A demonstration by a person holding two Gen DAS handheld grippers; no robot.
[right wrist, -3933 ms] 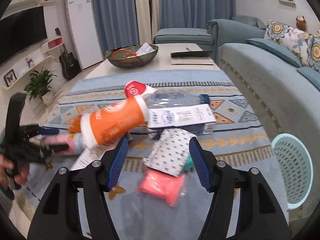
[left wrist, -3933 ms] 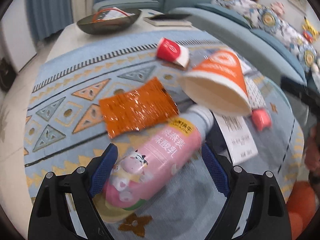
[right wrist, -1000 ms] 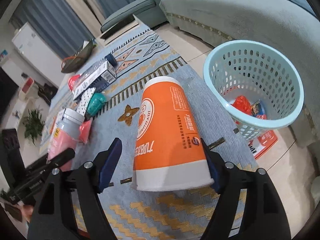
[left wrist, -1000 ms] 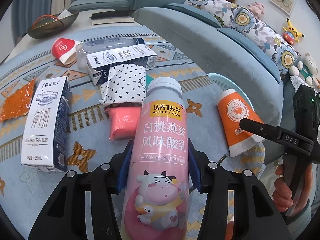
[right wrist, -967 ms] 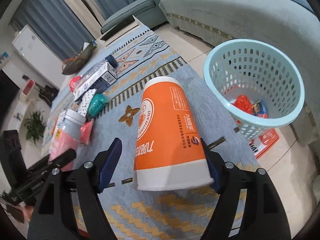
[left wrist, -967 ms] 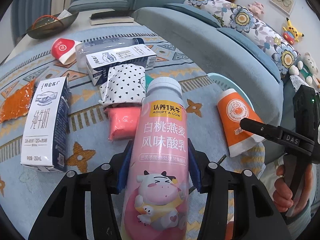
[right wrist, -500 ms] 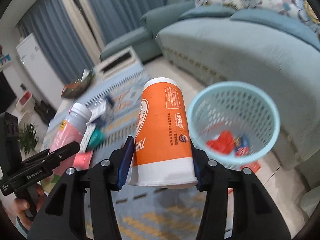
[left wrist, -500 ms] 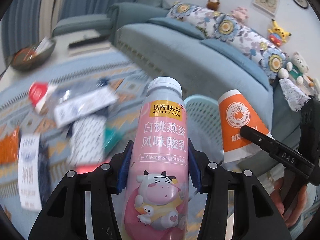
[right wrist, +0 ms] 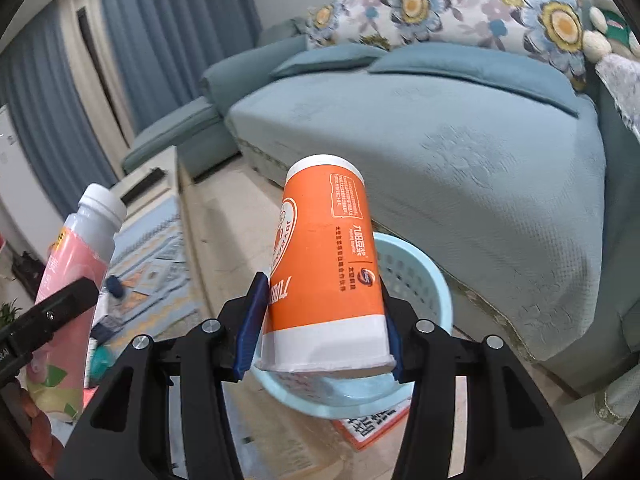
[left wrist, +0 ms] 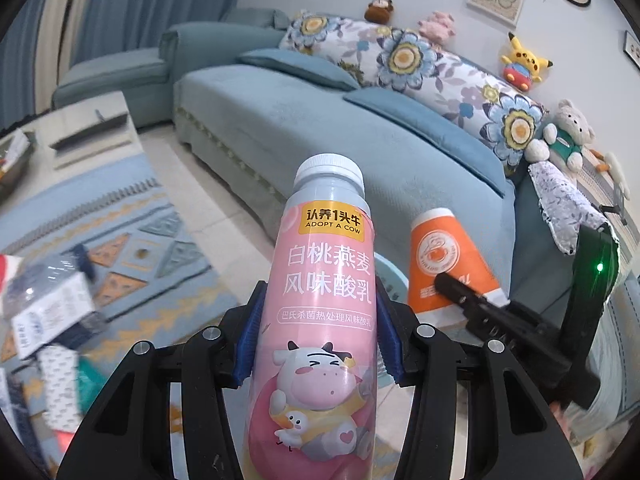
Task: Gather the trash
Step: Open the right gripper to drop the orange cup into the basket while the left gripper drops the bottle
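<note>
Right wrist view: right gripper (right wrist: 320, 332) tilted downward, fingers (right wrist: 251, 326) around orange cup (right wrist: 326, 268).

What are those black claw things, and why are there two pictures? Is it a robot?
No robot: a person holds a black claw tool in each hand, and each tool carries a camera that looks along its fingers. So one picture comes from the left claw, the other from the right claw. The left claw grips a pink yogurt drink bottle. The right claw grips an orange paper cup, upside down, above a light blue basket on the floor beside the blue sofa. More trash, blurred, lies on the patterned rug. They are tidying up.
</note>
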